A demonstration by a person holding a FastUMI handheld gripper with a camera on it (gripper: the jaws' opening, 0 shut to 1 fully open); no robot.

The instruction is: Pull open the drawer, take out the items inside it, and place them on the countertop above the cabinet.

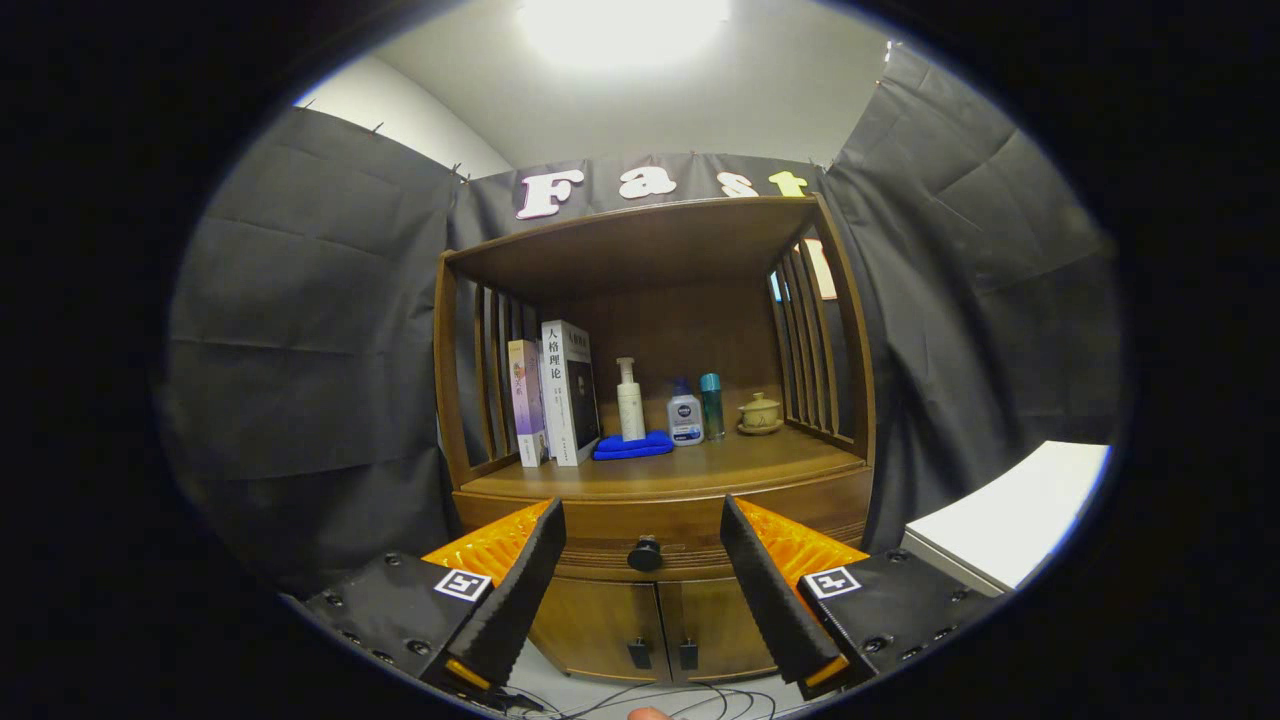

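Tongs (640,580) are standing wide open, holding nothing, fingers (515,590) spread either side of the drawer knob (645,553). Knob is sitting between the tips but further off, not touching either one. Drawer (655,520) is sitting shut, flush with the cabinet (650,420) front; contents are hidden behind the panel. Two lower doors (650,625) with small dark pulls are sitting below the drawer, also shut.

Counter (700,465) above the drawer is carrying: two books (555,395) standing upright against the left slats, a white pump bottle (630,400) standing on a folded blue cloth (632,446), a small clear bottle with a blue cap (685,415) just beside it, a teal-capped slim bottle (711,405) next to that, and a lidded ceramic cup on a saucer (760,413) near the right slats.

A white surface (1010,520) is showing beyond the right finger. Cables (640,700) are lying on the floor under the tongs.
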